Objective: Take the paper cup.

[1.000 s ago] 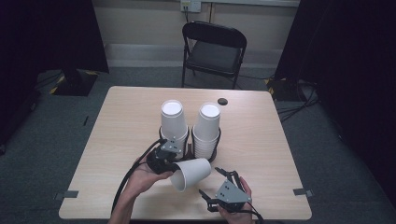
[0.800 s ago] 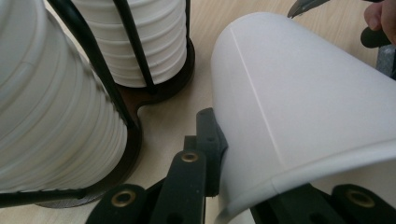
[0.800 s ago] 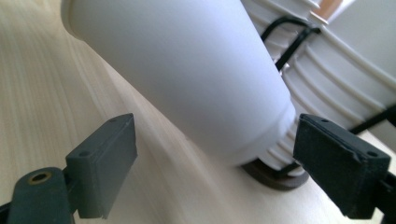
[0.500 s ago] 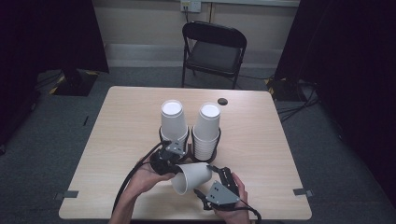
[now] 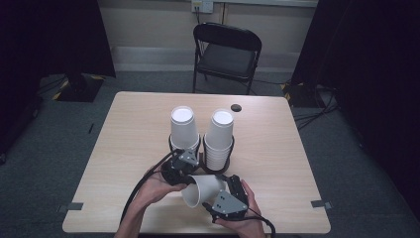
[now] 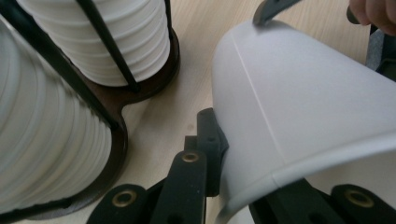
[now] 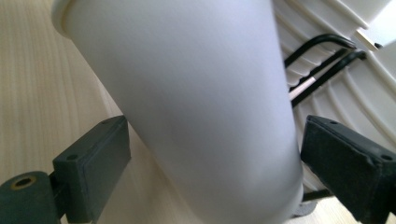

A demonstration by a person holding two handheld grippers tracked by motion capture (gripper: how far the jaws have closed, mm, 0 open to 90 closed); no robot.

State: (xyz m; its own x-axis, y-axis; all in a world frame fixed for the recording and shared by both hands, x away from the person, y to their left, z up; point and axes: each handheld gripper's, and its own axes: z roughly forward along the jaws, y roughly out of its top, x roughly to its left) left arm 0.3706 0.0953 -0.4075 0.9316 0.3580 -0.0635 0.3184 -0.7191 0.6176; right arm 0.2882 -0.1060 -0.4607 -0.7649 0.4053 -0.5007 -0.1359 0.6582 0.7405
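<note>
I work at a pale wood table (image 5: 124, 148) on grey carpet (image 5: 59, 148). Beyond the table's far edge stands a black folding chair (image 5: 225, 52), pushed near a cream wall (image 5: 148, 25) with a white skirting strip and a socket (image 5: 202, 6) above the chair. Dark curtains (image 5: 49, 39) hang on both sides of the table. Cables (image 5: 317, 116) trail on the carpet right of the chair. Tape marks (image 5: 75, 206) sit by the table's near corners.
</note>
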